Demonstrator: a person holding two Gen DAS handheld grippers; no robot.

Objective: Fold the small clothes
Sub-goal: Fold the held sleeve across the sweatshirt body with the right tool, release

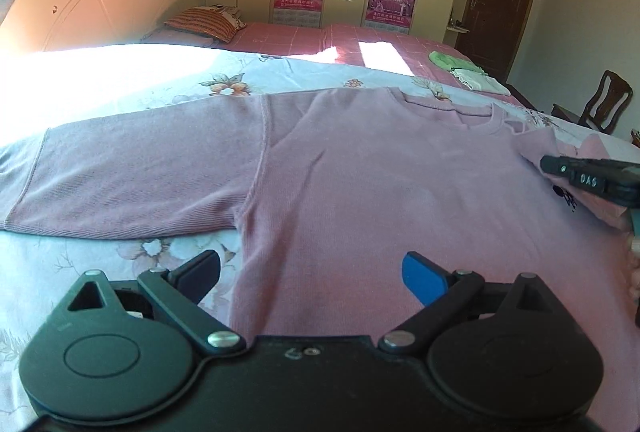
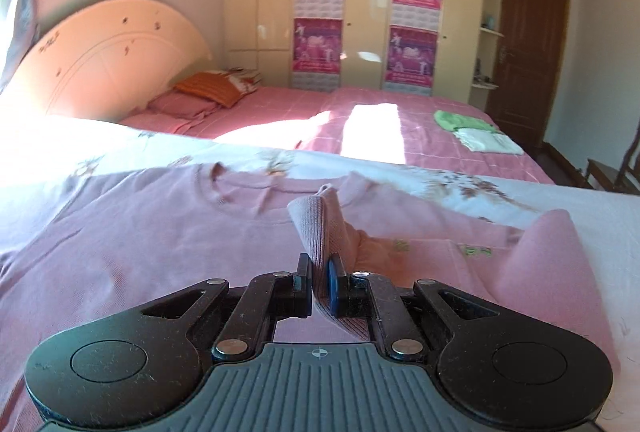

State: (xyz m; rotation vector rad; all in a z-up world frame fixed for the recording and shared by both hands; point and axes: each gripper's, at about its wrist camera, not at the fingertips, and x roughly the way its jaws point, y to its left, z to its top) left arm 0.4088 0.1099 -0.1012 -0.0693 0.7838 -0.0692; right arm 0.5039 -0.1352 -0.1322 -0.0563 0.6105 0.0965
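Right wrist view alone shows right gripper [image 2: 320, 286] clamping the pink shirt [image 2: 160, 232] — left gripper [image 1: 312, 274] jaws apart.

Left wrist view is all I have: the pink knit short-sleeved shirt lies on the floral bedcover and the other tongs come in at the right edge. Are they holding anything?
Observer: Yes. The right tongs are shut on a fold of the pink knit short-sleeved shirt.
Reviewer: Which part?
Observer: Its right sleeve, lifted and bunched.
Reviewer: Anything printed there?
Observer: Small green marks show on the turned-over fabric.
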